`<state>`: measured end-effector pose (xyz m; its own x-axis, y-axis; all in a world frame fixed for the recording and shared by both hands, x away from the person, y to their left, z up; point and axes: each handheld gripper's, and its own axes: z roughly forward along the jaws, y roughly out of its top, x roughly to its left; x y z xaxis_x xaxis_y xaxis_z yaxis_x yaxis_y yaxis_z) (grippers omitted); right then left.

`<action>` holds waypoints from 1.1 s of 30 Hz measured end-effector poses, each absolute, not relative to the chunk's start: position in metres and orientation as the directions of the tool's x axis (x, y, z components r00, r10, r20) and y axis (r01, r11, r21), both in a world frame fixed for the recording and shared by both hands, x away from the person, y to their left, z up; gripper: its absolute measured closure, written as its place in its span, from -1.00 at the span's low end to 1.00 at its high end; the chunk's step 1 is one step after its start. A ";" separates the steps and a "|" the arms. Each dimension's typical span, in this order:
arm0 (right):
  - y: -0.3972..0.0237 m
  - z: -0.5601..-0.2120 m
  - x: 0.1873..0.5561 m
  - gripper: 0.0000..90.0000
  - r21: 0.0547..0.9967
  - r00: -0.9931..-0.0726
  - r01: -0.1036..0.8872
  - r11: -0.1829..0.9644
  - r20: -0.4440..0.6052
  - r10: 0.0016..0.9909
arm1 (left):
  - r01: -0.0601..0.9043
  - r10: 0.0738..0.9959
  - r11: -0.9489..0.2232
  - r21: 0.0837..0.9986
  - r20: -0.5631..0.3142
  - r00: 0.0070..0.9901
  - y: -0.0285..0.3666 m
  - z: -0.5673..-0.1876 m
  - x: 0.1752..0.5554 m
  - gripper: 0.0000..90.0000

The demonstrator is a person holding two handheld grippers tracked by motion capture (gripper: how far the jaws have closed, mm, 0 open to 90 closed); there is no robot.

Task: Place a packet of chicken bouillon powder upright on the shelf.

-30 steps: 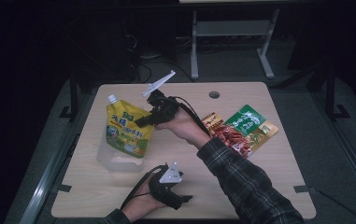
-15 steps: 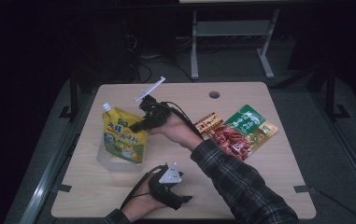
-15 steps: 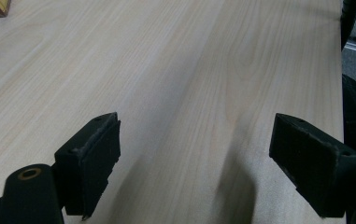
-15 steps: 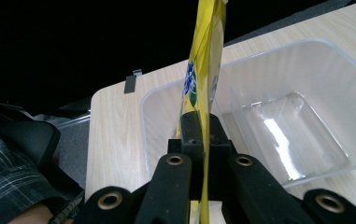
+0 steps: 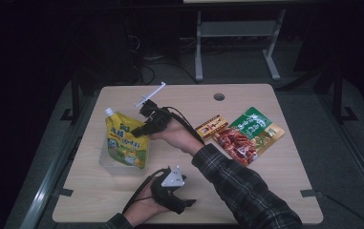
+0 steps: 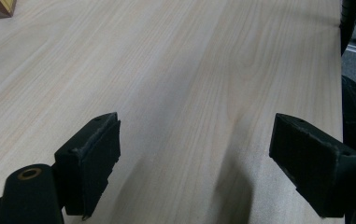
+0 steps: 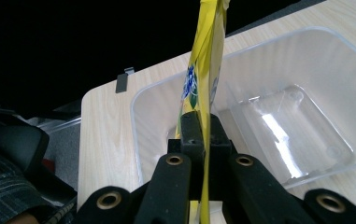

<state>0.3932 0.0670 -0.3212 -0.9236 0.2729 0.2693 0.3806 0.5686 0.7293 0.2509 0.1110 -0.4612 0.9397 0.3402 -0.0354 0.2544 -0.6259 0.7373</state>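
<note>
A yellow spouted pouch (image 5: pixel 125 142) hangs upright over a clear plastic tub (image 5: pixel 107 160) at the table's left. My right gripper (image 5: pixel 137 130) is shut on the pouch's right edge. In the right gripper view the jaws pinch the thin yellow pouch (image 7: pixel 207 60), with the clear tub (image 7: pixel 278 116) right below. My left gripper (image 5: pixel 184 205) rests low near the table's front edge. Its open jaws frame nothing but bare wood in the left gripper view (image 6: pixel 194 163).
Two snack packs lie right of centre: a small red-brown one (image 5: pixel 211 127) and a green and red one (image 5: pixel 249 136). A cable hole (image 5: pixel 219 97) sits near the table's far edge. Beyond the table stands a grey metal frame (image 5: pixel 237 33).
My right gripper has carried the pouch left and down, toward the clear tub. The left gripper has stayed in place.
</note>
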 end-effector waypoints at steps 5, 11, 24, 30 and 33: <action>0.070 -0.324 0.391 0.95 0.723 -0.920 0.390 0.570 0.272 0.283 | 0.257 0.342 -0.624 0.738 -0.037 0.939 0.112 -0.461 0.251 -0.65; 0.071 -0.325 0.391 0.94 0.724 -0.921 0.386 0.572 0.267 0.283 | 0.251 0.339 -0.628 0.737 -0.032 0.940 0.112 -0.461 0.252 -0.65; 0.069 -0.322 0.384 0.98 0.731 -0.913 0.400 0.553 0.260 0.316 | 0.261 0.344 -0.620 0.740 -0.043 0.938 0.111 -0.461 0.251 -0.65; 0.069 -0.321 0.381 0.96 0.739 -0.913 0.401 0.542 0.270 0.307 | 0.279 0.351 -0.607 0.745 -0.064 0.934 0.111 -0.462 0.250 -0.65; 0.070 -0.321 0.381 0.92 0.739 -0.917 0.392 0.547 0.270 0.292 | 0.278 0.353 -0.608 0.743 -0.061 0.934 0.111 -0.462 0.250 -0.65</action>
<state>0.3807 0.0702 -0.3206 -0.9174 0.2921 0.2703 0.3921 0.5474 0.7393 0.2500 0.1106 -0.4621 0.9337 0.3529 -0.0606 0.2781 -0.6083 0.7434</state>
